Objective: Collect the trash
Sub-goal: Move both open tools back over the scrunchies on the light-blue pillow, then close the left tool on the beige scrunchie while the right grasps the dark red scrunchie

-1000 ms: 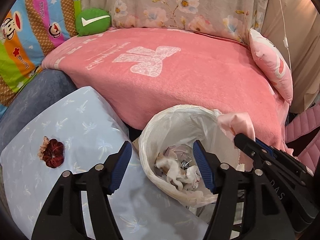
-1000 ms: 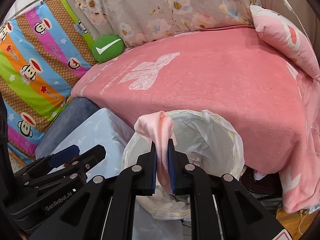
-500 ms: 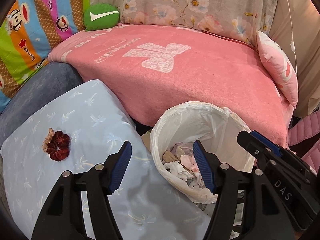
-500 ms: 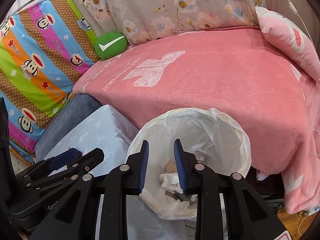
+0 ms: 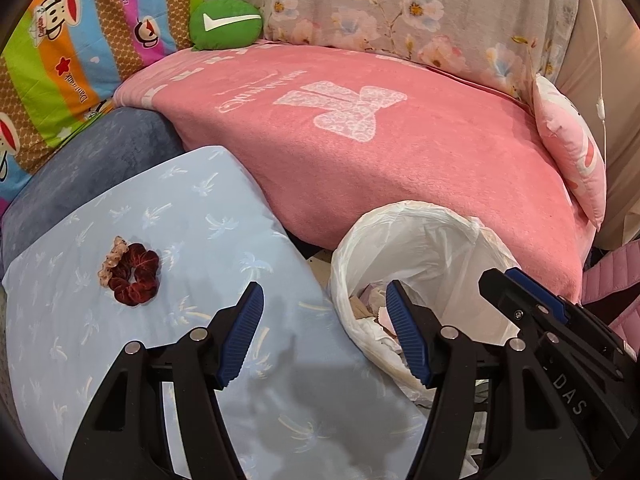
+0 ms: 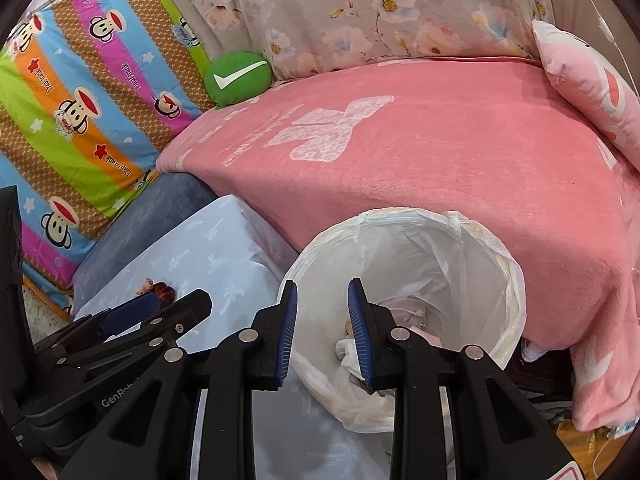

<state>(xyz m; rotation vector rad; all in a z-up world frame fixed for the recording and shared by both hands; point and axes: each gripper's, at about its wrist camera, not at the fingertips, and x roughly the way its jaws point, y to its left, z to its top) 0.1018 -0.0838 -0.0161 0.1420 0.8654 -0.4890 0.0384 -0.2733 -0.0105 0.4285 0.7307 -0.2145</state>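
Beside a pink-blanketed bed [image 5: 400, 184], the lined trash bin [image 6: 404, 240] holds crumpled scraps beneath the right gripper [image 6: 322, 332], jaws apart and empty, while the left gripper [image 5: 324, 340], spread wide, likely seeks more trash next.

The striped monkey sheet [image 6: 80, 92] carries "Paul Frank" repeatedly. The left gripper [image 6: 120, 364] body shows "GenRobo", and the right gripper [image 5: 568, 364] shows "DAS". A green cushion [image 5: 226, 22] bears a white check mark.
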